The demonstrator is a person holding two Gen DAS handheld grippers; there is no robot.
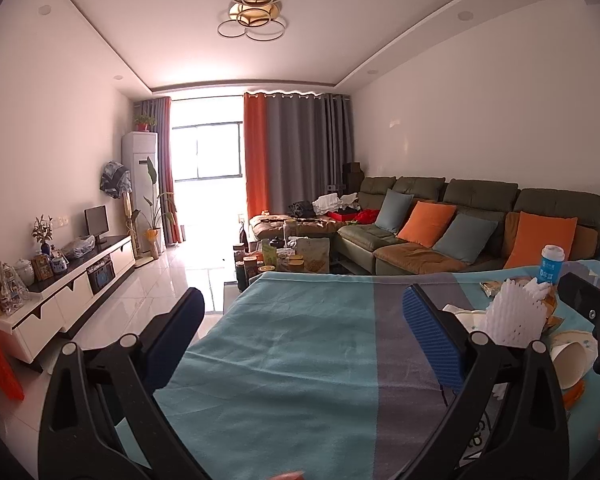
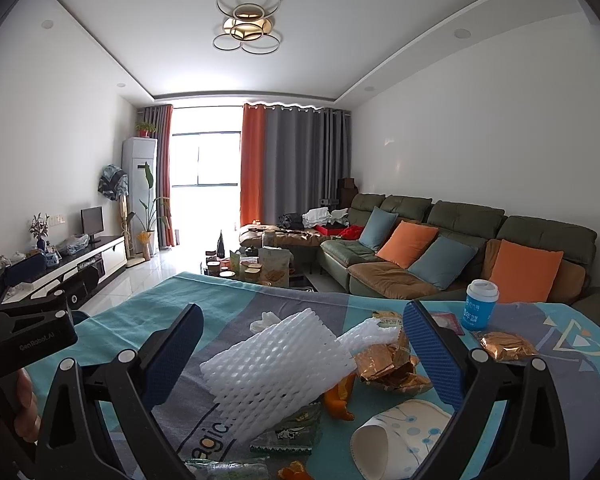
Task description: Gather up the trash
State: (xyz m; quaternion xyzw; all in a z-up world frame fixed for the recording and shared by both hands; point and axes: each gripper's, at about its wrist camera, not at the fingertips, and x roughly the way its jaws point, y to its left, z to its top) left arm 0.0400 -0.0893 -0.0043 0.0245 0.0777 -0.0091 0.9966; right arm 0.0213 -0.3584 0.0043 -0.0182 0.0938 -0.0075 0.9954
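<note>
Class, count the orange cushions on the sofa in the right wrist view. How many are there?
2. One orange cushion sits mid-sofa between two blue ones; the other orange cushion leans at the right end. None looks hidden.

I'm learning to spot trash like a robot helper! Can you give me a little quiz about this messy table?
1. True or false: the right tongs are shut on the white foam net.
2. Which lies on its side? A) paper cup B) blue bottle
3. Fill in: the crumpled wrappers beside the foam net are ____ coloured.

Key: 1. False, both the right and left tongs are open and hold nothing. 2. A; the bottle stands upright. 3. Gold.
</note>
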